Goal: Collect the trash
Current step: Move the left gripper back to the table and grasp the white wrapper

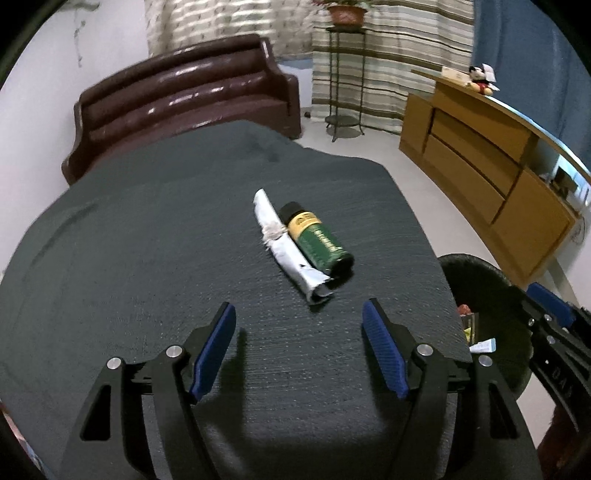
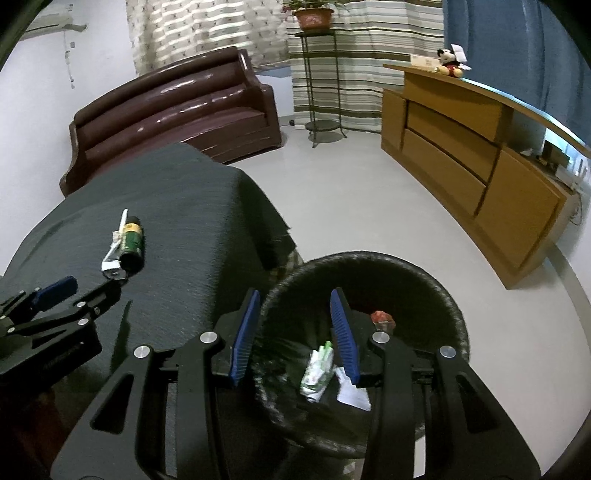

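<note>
We found the green spray can (image 1: 317,240) lying on its side on the dark cloth-covered table (image 1: 147,240), black cap toward the far end, with a rolled white paper wrapper (image 1: 288,247) touching it along its 9 o'clock side. In the left wrist view both pieces sat a little right of centre, ahead of the left gripper (image 1: 299,347) at about its 12 o'clock, well apart from the blue pads (image 1: 214,350). That gripper's jaws were spread wide over the cloth and held nothing.

In the right wrist view the same can (image 2: 132,242) and wrapper (image 2: 114,247) lay at 10 o'clock, with the left gripper (image 2: 85,291) low over the table near them.

The right gripper (image 2: 293,332) hung above the black trash bin (image 2: 436,291), which stood on the floor just beside the table's near right corner. Its jaws were also apart, though less widely, and nothing was pinched between the blue pads (image 2: 243,336). Inside the bin we saw a crumpled green-and-white packet (image 2: 317,369), a white scrap (image 2: 351,391) and a reddish piece (image 2: 384,319). From the left wrist view the bin (image 1: 480,280) sat at 3 o'clock with the right gripper (image 1: 550,317) over it.

Beyond the table stood a brown leather sofa (image 1: 184,96), a metal plant stand (image 1: 343,81) with a potted plant (image 1: 345,13) on it, and a wooden sideboard (image 1: 480,155) bearing a plush toy (image 1: 480,81).
</note>
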{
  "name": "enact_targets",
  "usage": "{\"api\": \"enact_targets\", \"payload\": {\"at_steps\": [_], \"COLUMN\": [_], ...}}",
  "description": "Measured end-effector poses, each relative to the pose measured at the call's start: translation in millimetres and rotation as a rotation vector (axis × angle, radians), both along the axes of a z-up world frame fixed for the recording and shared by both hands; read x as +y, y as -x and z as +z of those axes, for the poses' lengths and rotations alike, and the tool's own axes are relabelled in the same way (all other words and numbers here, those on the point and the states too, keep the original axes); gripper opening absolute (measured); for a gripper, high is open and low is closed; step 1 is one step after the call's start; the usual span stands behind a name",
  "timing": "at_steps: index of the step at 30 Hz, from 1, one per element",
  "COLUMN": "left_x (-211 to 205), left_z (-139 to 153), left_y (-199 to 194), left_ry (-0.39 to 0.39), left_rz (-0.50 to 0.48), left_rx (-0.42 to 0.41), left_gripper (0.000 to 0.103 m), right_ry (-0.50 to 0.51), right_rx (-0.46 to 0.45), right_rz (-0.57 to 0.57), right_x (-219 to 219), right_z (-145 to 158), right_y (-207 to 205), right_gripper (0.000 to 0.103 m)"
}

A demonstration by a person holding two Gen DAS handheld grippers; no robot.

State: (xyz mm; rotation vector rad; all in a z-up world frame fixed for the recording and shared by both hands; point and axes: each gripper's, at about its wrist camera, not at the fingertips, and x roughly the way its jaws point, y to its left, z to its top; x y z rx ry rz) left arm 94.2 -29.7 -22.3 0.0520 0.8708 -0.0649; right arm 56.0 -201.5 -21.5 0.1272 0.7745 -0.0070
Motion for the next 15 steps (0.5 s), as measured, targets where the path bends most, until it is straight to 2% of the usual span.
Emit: {"api": "enact_targets", "payload": {"at_steps": [15], "left_x": [15], "left_z": [-5], "left_y": [-18], "left_ry": [-0.045], "left_rz": [0.052], "left_rx": [0.034], "left_gripper": [0.070], "right_ry": [-0.027], "right_rx": [0.012], "right_rz": [0.022], "right_x": [7], "right_z": [-2], "right_y": [-11], "right_gripper": [0.039]}}
